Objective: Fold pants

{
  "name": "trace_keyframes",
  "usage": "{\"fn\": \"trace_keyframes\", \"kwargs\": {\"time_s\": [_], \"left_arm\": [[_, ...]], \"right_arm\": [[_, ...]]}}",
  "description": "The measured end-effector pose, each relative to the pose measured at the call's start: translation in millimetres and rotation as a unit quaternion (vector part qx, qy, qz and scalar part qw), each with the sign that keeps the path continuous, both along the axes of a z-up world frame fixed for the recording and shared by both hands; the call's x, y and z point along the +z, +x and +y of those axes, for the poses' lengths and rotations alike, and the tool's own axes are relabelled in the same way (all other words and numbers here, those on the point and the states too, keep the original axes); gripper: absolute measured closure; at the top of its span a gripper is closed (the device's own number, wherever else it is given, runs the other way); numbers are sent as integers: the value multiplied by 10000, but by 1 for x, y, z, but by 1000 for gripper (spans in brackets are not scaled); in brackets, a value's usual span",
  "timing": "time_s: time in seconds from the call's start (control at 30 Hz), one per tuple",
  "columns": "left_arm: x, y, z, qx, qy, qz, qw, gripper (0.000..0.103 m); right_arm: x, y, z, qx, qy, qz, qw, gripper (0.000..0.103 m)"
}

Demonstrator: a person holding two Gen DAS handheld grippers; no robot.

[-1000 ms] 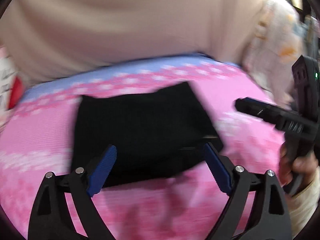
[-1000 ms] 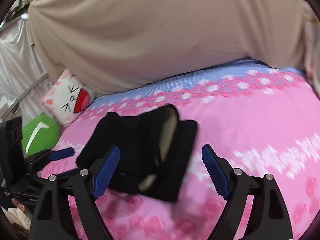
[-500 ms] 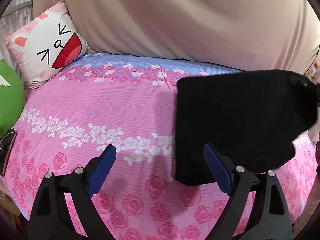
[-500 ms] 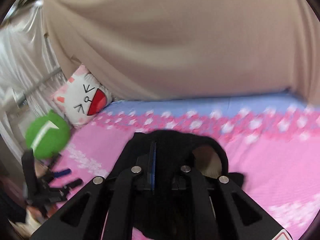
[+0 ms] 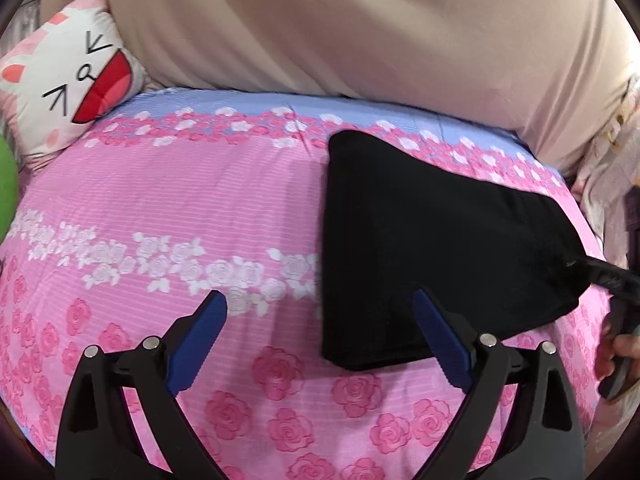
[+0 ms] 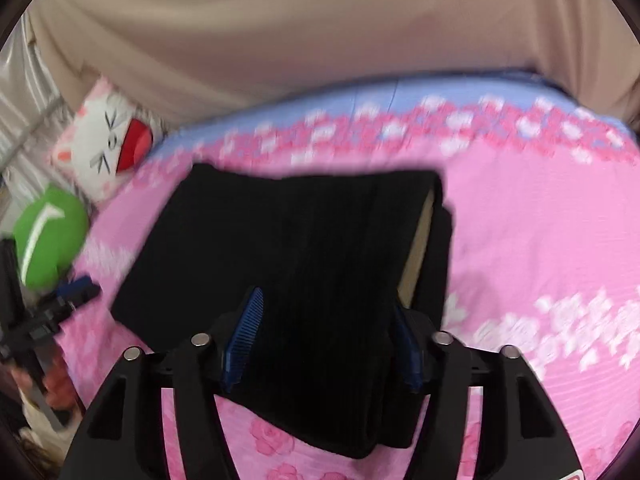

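Observation:
The black pants (image 5: 436,240) are folded into a compact stack and lie on the pink flowered bedsheet (image 5: 180,208), right of centre in the left wrist view. My left gripper (image 5: 320,332) is open and empty, just in front of the stack's near left corner. The right gripper (image 5: 608,276) reaches in from the right edge at the stack's right corner. In the right wrist view the stack (image 6: 304,248) lies between the half-open jaws of my right gripper (image 6: 324,340), with a beige lining strip showing at its right side. The fingers are not pressed on the cloth.
A white cat-face pillow (image 5: 68,72) and a green cushion (image 6: 48,236) lie at the bed's left end. A beige curtain (image 5: 360,24) hangs behind the bed. The left gripper (image 6: 52,312) shows at the left edge of the right wrist view.
My right gripper was shut on the pants half a second ago; its jaws have now opened and the stack has been set down on the sheet. The left gripper stayed open.

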State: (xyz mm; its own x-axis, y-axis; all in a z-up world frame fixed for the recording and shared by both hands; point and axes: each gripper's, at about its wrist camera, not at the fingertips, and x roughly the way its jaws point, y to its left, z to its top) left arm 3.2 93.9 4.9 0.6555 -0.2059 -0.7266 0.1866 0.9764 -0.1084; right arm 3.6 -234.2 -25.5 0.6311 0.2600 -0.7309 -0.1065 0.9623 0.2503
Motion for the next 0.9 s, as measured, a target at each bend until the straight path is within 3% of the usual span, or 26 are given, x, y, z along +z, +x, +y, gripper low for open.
{"fn": "trace_keyframes", "kwargs": {"time_s": [0.03, 0.07, 0.1, 0.17, 0.2, 0.23, 0.3, 0.37, 0.4, 0.47, 0.63, 0.73, 0.83, 0.87, 0.9], "left_arm": [[-2, 1, -3, -22, 47, 22, 10000, 11], [-3, 3, -9, -52, 119, 36, 9999, 11], [-3, 3, -12, -62, 147, 25, 9999, 11], [0, 3, -17, -89, 167, -22, 9998, 11], [1, 2, -18, -88, 165, -50, 9998, 11], [2, 2, -18, -84, 154, -70, 9998, 11], [1, 3, -18, -72, 155, -43, 9998, 11], [-1, 3, -16, -52, 195, -2, 9998, 11], [-2, 4, -15, -73, 209, 35, 9997, 11], [-3, 6, -11, -160, 77, 96, 9998, 10], [-17, 22, -8, -149, -520, 475, 9974, 9], [-33, 35, -11, -173, -973, 855, 9914, 9], [-51, 47, -13, -286, -1400, 1238, 9820, 11], [-49, 45, -13, -265, -1378, 1070, 9843, 34], [-49, 46, -14, -347, -1381, 1130, 9833, 40]], "right_arm": [[-1, 1, 1, -80, -217, 34, 9997, 74], [11, 0, 1, -74, -126, -103, 9998, 77], [24, -3, 0, -37, 50, -313, 9995, 97], [55, -15, -4, 107, 338, -762, 9965, 96], [61, -17, -5, 151, 274, -913, 9953, 95], [49, -11, -7, 133, 44, -782, 9968, 94], [4, 1, -20, -92, -222, -64, 9997, 84], [-12, -16, -43, -249, 670, -145, 9973, 84], [-11, -30, -55, -419, 973, -196, 9942, 71], [-7, -54, -66, -852, 926, -328, 9915, 47], [-24, -79, -81, -777, 1776, -97, 9810, 47], [-32, -69, -76, -711, 1930, 37, 9786, 37], [-41, -55, -66, -541, 2219, 213, 9733, 36], [-45, -51, -62, -488, 2282, 273, 9720, 36], [-44, -49, -58, -505, 2207, 115, 9740, 39]]}}
